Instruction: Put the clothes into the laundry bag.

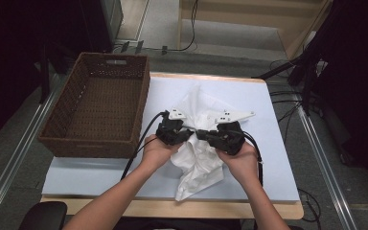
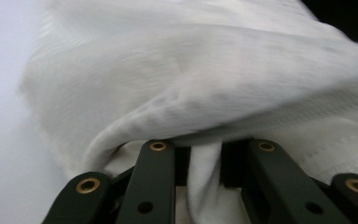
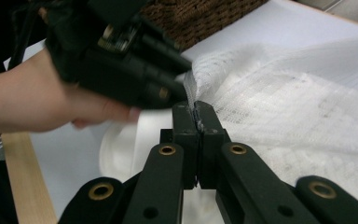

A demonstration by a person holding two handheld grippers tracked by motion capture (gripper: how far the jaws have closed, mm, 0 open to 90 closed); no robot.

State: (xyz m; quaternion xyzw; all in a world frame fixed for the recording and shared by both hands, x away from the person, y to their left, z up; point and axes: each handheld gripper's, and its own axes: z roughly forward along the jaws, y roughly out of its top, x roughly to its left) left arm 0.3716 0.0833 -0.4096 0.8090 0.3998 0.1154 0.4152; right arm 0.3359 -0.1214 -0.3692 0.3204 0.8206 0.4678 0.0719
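- Left claw (image 1: 188, 135), high view: black unit held in the person's left hand (image 1: 157, 152), tips pointing toward the right claw (image 1: 202, 135), over the middle of the white cloth (image 1: 199, 158).
- Right claw, high view: held in the right hand (image 1: 239, 160), tip to tip with the left one; both meet at one raised fold of the cloth.
- White cloth, high view: crumpled heap in the middle of the pale blue mat (image 1: 263, 158) on the counter (image 1: 287, 210); brown wicker basket (image 1: 79, 139) stands at the mat's left edge, apart from the cloth.
- Left claw (image 2: 205, 163), left gripper view: jaws stand slightly apart with a rolled fold of white cloth (image 2: 205, 84) pinched between the pads.
- Right claw (image 3: 196, 116), right gripper view: jaws pressed together, clamped on a thin edge of the mesh-like cloth (image 3: 284, 107); left claw (image 3: 179, 88) bites the same edge just beside it.
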